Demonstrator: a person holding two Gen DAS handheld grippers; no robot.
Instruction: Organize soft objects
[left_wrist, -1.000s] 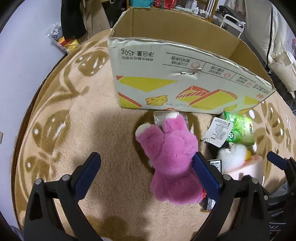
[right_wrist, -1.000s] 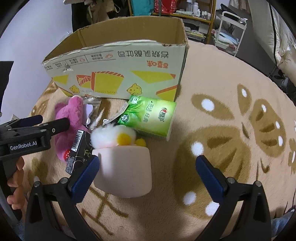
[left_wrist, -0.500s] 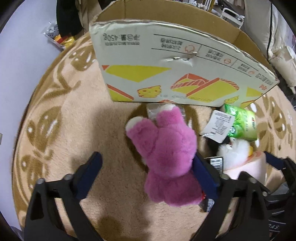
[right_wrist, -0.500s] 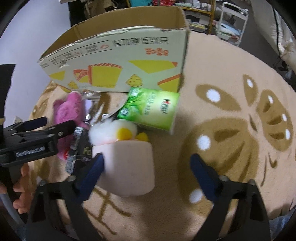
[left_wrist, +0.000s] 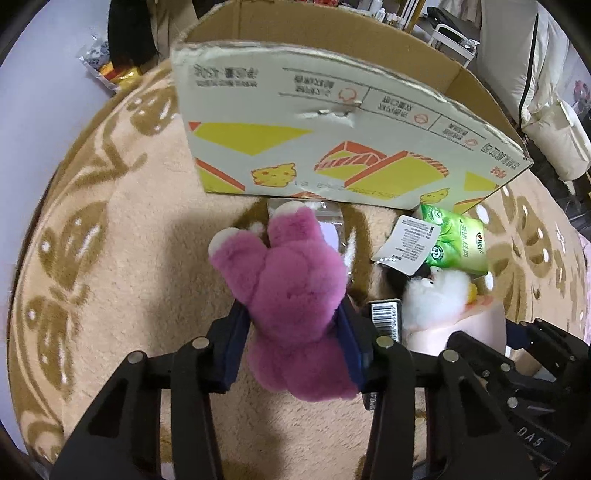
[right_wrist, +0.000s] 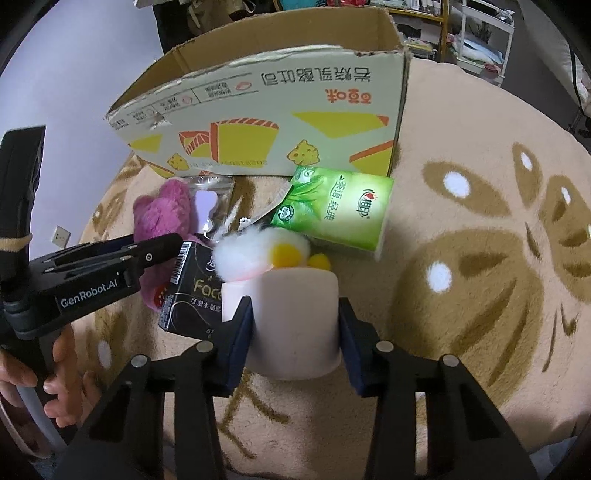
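Nothing boxed yet: left gripper (left_wrist: 295, 343) jaws pinching pink plush (left_wrist: 291, 295), right gripper (right_wrist: 295, 332) jaws pinching pink foam block (right_wrist: 295, 317), cardboard box (left_wrist: 332, 122) beyond, other items unmoved on rug (right_wrist: 480, 258)

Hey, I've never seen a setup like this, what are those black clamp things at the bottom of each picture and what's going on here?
There is no robot here. A person holds a two-finger clamp in each hand, with a wide-angle camera on each looking along its fingers. One picture comes from the left clamp, the other from the right.

The left gripper is closed on a pink plush toy. The right gripper is closed on a pale pink soft block.

On the patterned rug lie a green tissue pack, a black packet and a white fluffy toy, in front of an open cardboard box.
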